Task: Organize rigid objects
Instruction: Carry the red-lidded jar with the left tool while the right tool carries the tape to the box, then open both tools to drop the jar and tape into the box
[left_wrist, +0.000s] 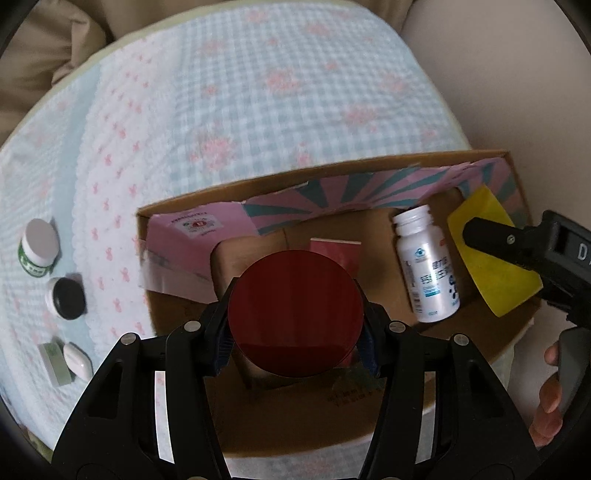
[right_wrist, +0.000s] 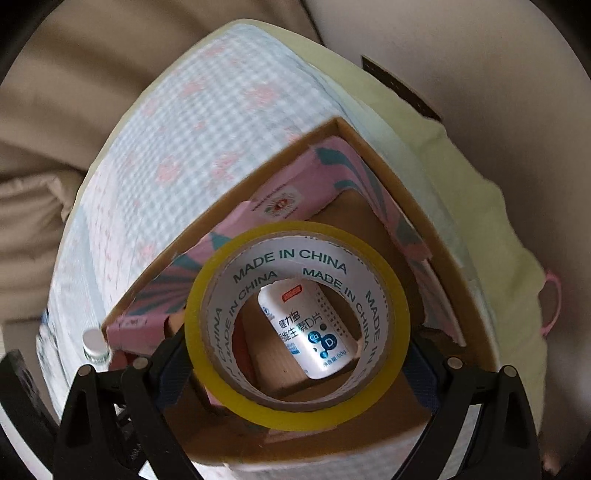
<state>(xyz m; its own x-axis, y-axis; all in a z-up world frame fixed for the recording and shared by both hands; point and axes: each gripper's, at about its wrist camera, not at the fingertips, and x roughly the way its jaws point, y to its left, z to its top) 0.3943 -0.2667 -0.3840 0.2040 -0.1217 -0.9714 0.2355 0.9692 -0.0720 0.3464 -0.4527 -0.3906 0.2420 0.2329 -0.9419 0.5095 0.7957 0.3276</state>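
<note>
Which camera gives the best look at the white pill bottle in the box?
Left wrist view: the white pill bottle shows whole, cap to base, lying in the cardboard box. Right wrist view shows only its label through the tape roll.

A dark red round lid-like disc (left_wrist: 295, 314) sits clamped between the left gripper's (left_wrist: 295, 325) fingers, above the open cardboard box (left_wrist: 184, 201). The yellow tape roll (right_wrist: 297, 306) is gripped by the right gripper (right_wrist: 295, 354), hole facing the camera. Ahead, a white bottle (left_wrist: 428, 266) lies inside the box.
</note>
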